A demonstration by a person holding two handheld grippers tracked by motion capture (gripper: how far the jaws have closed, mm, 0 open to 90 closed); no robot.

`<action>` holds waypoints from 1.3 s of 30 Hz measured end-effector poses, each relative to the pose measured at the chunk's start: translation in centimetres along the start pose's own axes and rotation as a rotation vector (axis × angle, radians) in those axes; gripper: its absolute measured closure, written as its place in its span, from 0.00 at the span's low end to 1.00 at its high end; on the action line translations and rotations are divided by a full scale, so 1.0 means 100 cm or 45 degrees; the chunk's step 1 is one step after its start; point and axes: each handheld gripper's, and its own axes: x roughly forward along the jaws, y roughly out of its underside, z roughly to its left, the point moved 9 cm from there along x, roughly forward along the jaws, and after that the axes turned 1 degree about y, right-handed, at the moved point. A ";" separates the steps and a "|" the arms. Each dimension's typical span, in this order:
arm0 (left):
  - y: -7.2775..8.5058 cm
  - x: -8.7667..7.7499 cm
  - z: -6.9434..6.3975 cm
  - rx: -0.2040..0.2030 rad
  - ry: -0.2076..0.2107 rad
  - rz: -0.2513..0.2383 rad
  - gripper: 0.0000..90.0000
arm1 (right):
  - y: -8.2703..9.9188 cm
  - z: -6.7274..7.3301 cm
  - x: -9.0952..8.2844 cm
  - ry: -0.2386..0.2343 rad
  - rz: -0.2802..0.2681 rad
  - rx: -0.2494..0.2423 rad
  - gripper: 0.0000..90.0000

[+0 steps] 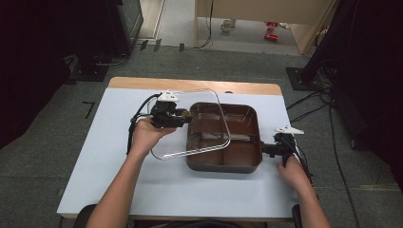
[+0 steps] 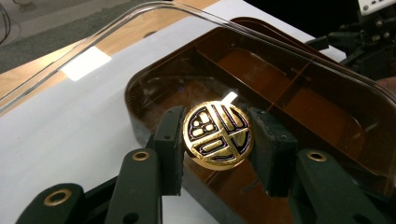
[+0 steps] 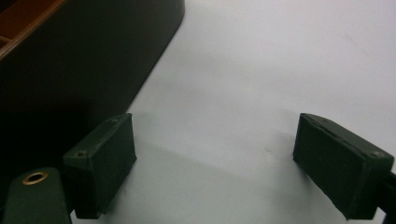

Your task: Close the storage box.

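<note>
A brown tray (image 1: 223, 167) with several compartments lies on the white table (image 1: 119, 166). A clear plastic lid (image 1: 209, 142) hangs tilted over the tray's left half. My left gripper (image 1: 183, 116) is shut on the lid's round gold knob (image 1: 187, 114). In the left gripper view the knob (image 2: 218, 135) sits squeezed between the two pads, with the lid's rim (image 2: 140, 11) arching above the tray (image 2: 280, 93). My right gripper (image 1: 264, 149) rests low at the tray's right side, open. In the right gripper view its jaws (image 3: 215, 163) stand wide apart over bare table, and the tray's dark wall (image 3: 70, 70) is to their left.
The table's wooden far edge (image 1: 190, 84) shows beyond the white top. Grey floor surrounds the table, with cables (image 1: 309, 102) at the right and dark stands at both sides.
</note>
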 end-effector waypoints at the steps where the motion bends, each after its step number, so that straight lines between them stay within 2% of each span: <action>1: -0.001 0.002 -0.002 0.004 0.008 0.000 0.66 | 0.000 0.000 0.000 0.000 0.000 0.000 0.14; 10: -0.004 0.023 -0.014 0.046 0.054 0.021 0.66 | 0.000 0.000 0.000 0.000 0.002 0.001 0.14; 16: -0.008 0.035 -0.024 0.105 0.080 0.021 0.66 | 0.000 0.000 0.000 0.000 0.002 0.001 0.14; 24: -0.010 0.053 -0.036 0.122 0.123 0.042 0.66 | 0.000 0.000 0.000 0.000 0.002 -0.001 0.14; 31: -0.017 0.066 -0.046 0.154 0.150 0.067 0.66 | 0.000 0.000 0.000 -0.001 0.000 0.001 0.14; 35: -0.017 0.073 -0.051 0.190 0.168 0.078 0.66 | 0.000 0.000 0.000 -0.001 0.000 0.001 0.14; 39: -0.016 0.082 -0.057 0.194 0.200 0.090 0.66 | 0.000 0.000 0.000 0.000 0.000 -0.002 0.14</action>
